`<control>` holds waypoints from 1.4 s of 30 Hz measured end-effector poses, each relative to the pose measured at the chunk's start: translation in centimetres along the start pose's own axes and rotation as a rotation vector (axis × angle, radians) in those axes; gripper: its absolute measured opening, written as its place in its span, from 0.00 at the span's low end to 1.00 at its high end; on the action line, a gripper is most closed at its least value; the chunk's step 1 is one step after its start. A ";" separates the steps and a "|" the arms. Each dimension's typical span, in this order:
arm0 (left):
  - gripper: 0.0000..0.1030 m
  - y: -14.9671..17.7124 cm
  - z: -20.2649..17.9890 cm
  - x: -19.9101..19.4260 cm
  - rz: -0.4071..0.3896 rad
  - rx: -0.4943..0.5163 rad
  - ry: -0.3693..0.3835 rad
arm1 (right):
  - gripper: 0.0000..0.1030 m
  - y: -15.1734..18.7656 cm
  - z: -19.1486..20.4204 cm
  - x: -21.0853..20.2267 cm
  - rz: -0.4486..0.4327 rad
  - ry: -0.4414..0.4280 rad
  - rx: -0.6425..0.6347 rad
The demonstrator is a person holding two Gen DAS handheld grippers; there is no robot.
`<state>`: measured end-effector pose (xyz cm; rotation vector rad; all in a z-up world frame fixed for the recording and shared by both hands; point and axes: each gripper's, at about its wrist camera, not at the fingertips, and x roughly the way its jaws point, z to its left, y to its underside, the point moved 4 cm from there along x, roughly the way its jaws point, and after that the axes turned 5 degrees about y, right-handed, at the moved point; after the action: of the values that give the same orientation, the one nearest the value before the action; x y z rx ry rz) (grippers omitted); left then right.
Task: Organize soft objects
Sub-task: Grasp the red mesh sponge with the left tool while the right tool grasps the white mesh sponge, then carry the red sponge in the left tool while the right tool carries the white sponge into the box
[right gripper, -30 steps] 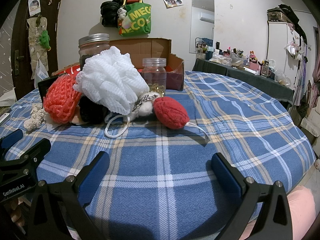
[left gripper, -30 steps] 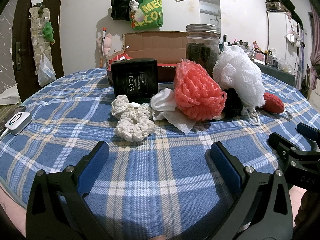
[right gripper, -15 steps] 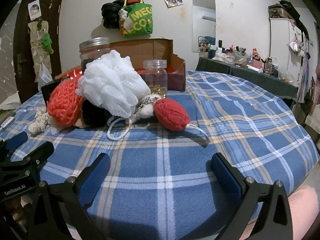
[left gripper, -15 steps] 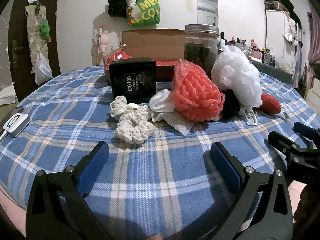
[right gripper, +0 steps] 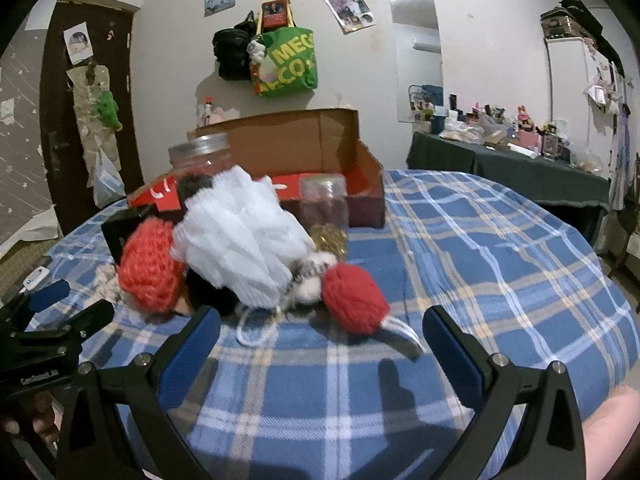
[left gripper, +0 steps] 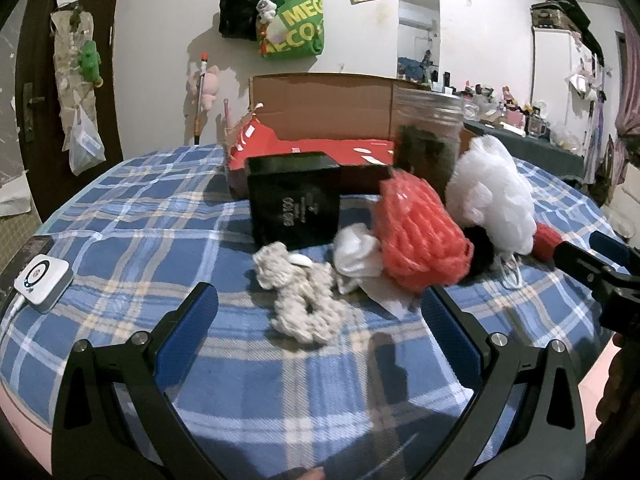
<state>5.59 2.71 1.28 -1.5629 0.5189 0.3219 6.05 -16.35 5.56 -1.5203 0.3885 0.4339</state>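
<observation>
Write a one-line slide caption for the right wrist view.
Open right gripper faces a red crocheted ball and white mesh bath pouf on the blue plaid tablecloth.

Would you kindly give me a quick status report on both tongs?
Left tongs open, empty, facing cream crochet piece. Right tongs open, empty, facing red knit ball. Jars and black box behind pile.

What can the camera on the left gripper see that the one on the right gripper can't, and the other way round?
Only the left wrist view shows the white device at the table's left edge, the black box's full front and the cream crochet piece clearly.

Only the right wrist view shows the small jar and the whole red knitted ball.

Both share the white mesh pouf, the orange-red knitted bundle, the cardboard box, the big jar and the plaid tablecloth.
</observation>
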 end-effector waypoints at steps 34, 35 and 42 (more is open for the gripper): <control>0.48 -3.2 -5.7 4.7 0.164 0.195 0.276 | 0.50 -4.5 3.9 6.3 0.171 -0.439 -0.216; 0.44 -3.3 -5.7 4.4 0.154 0.193 0.283 | 0.46 -4.4 4.0 6.2 0.167 -0.437 -0.222; 0.40 -4.2 -5.3 3.0 0.108 0.179 0.284 | 0.25 -4.6 3.9 4.1 0.082 -0.408 -0.222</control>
<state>9.72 -2.93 3.68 -1.4157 0.8322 0.1301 11.82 -12.31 7.57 -1.5856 0.0838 0.8567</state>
